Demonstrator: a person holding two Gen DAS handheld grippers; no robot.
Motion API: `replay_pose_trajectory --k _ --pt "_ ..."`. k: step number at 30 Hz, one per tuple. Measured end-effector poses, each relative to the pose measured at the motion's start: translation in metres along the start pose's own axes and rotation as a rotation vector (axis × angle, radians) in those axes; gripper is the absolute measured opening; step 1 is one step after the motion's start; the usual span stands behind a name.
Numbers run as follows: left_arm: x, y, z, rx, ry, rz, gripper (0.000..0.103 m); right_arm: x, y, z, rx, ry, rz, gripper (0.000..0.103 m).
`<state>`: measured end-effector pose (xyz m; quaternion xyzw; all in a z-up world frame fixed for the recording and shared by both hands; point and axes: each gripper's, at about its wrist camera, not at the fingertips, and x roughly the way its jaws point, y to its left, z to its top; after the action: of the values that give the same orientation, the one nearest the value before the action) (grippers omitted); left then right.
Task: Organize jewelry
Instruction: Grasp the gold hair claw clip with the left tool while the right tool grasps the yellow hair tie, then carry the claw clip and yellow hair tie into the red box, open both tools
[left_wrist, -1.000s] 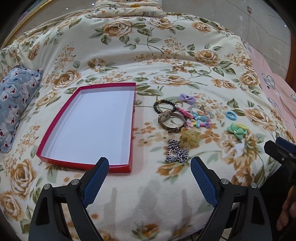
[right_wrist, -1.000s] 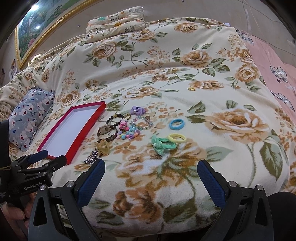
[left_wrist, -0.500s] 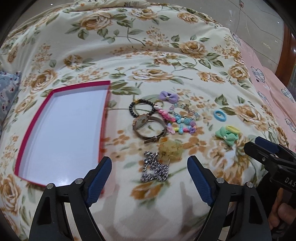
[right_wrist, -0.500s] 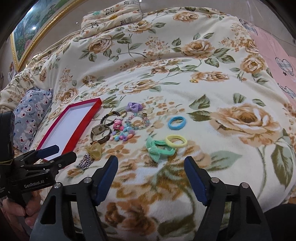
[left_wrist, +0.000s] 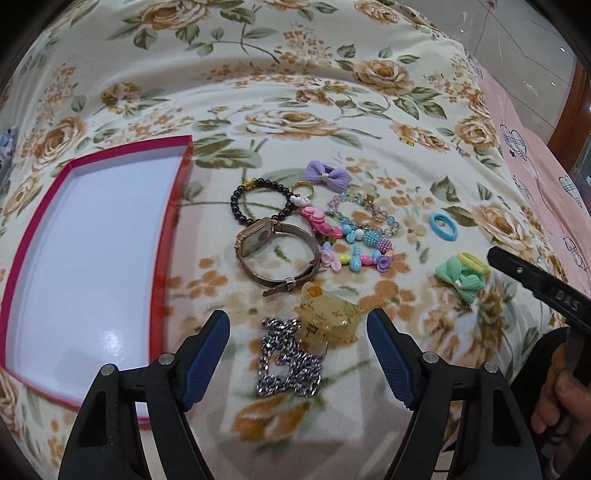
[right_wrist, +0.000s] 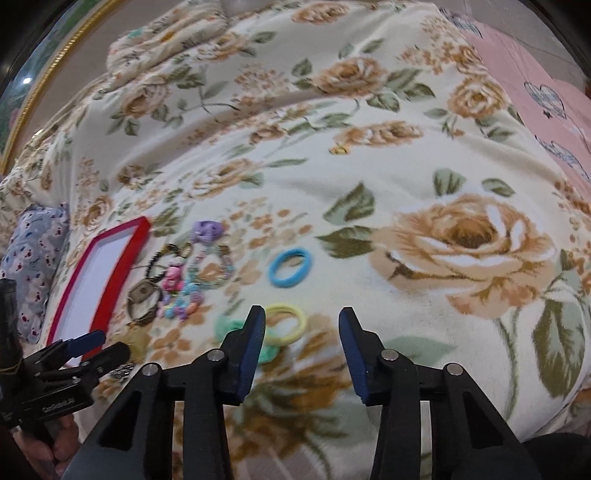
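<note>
Your left tongs (left_wrist: 297, 341) have closed in, spread wide, around the silver chain (left_wrist: 290, 363) (low center), while your right tongs (right_wrist: 302, 341), half-narrowed and empty, near the yellow hair tie (right_wrist: 286, 323); the red tray (left_wrist: 85, 258) waits left.

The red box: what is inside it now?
The red box shows only its bare white floor; no jewelry lies in it. The left gripper covers its near corner, so that part cannot be checked.
</note>
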<state>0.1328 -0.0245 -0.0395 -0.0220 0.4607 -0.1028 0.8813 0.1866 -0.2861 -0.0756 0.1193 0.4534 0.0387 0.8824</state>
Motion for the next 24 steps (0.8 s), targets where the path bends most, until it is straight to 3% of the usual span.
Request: replay_pose_trajectory --k 3,5,8,9,24 --pt "0.009 0.0 0.005 -0.001 0.016 -0.017 0.065 0.013 -0.005 0.0 0.007 0.039 -0.009 0.032" --pt "0.016 -0.001 0.006 0.0 0.03 -0.028 0.06 0.021 -0.006 -0.002 0.011 0.06 -0.006 0.02" --pt "0.024 -0.002 0.007 0.003 0.048 -0.033 0.042 0.022 -0.007 -0.003 0.003 0.058 -0.005 0.005" --pt "0.025 -0.003 0.007 0.008 0.046 -0.028 0.038 0.021 -0.006 -0.003 0.0 0.053 -0.004 0.004" --pt "-0.013 0.005 0.001 -0.009 -0.015 -0.057 0.037 -0.013 0.02 0.01 -0.034 -0.031 0.076 0.003"
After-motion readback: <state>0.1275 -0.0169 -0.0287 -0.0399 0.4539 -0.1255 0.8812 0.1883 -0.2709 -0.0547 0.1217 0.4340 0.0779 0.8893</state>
